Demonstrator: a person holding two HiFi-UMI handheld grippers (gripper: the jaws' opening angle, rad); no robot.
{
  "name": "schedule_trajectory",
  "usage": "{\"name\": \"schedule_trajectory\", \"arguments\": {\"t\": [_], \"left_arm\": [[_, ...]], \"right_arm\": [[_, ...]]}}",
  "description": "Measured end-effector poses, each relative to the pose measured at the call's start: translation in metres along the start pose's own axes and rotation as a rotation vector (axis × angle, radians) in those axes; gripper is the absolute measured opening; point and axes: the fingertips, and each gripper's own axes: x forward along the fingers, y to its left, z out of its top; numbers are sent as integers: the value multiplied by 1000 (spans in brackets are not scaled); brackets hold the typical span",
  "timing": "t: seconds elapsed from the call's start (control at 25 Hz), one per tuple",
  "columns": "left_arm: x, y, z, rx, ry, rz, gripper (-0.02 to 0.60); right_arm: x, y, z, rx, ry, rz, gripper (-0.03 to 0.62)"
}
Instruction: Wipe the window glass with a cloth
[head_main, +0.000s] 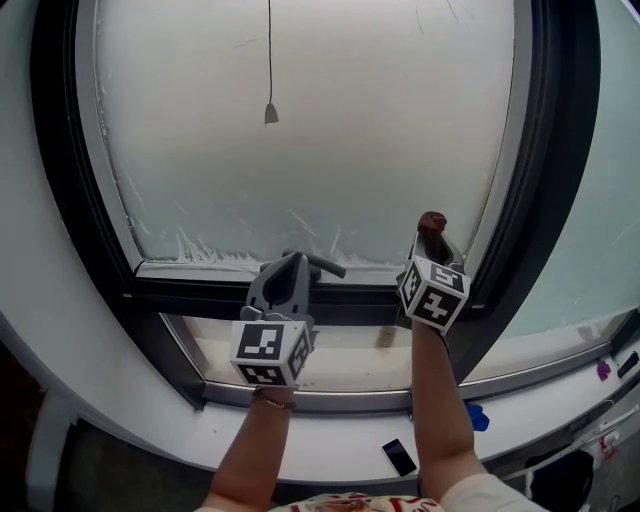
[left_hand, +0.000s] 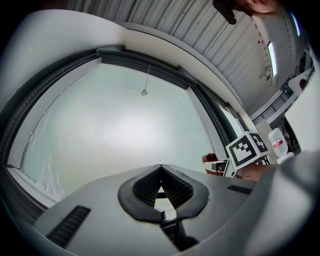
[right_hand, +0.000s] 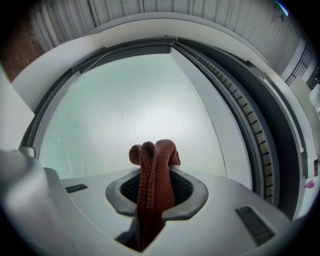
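No readable text, label, brand, number or sign shows in any of the views.

Two grippers (head_main: 293, 266) (head_main: 434, 238), one brown cloth (right_hand: 152, 175), one phone (head_main: 399, 457), one pull cord (head_main: 270, 60), one frosted pane (head_main: 300, 130).

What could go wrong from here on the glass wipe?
The cloth is pinched as a narrow bunch in the right gripper. Little of it sticks out past the jaws, so jaw edges might scrape the glass, or it could slip out.
A pull cord hangs in front of the glass, and a high sweep could snag it.
The left gripper, shut and empty, sits close to the frame's dark handle and may knock it.
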Motion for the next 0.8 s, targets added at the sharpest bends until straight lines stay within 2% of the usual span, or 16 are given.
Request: {"name": "schedule_trajectory", "arguments": {"t": [0.24,0.8], "left_arm": [[-10,22,5,7,3,-7,20],[-37,85,10,13,6,8,20]], "right_arm": [[2,54,6,-42,2,66,89],[2,121,12,-43,17,119,89]]}}
